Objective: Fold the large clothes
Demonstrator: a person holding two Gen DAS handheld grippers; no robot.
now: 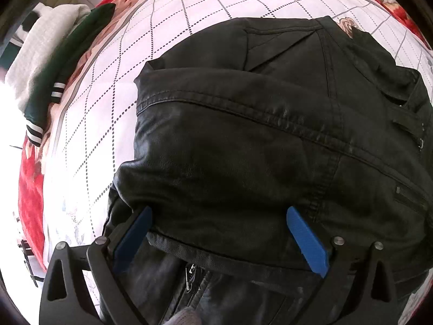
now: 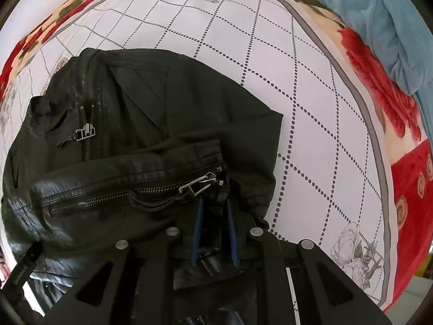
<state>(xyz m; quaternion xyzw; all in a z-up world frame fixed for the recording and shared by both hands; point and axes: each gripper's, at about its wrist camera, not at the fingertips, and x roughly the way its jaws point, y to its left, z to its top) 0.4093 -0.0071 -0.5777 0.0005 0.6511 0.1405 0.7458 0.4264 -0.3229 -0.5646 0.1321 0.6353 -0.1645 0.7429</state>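
Note:
A black leather jacket lies folded on a white checked bedsheet. My left gripper points down at the jacket's near edge. Its blue pads stand wide apart, open, with a thick fold of leather lying between them. In the right wrist view the jacket shows its zips and a metal buckle. My right gripper is nearly closed, shut on a pinch of black leather just below that buckle.
A dark green garment with white-striped cuffs and a white cloth lie at the sheet's left edge. A light blue blanket is bunched at the upper right. A red floral cover borders the bedsheet.

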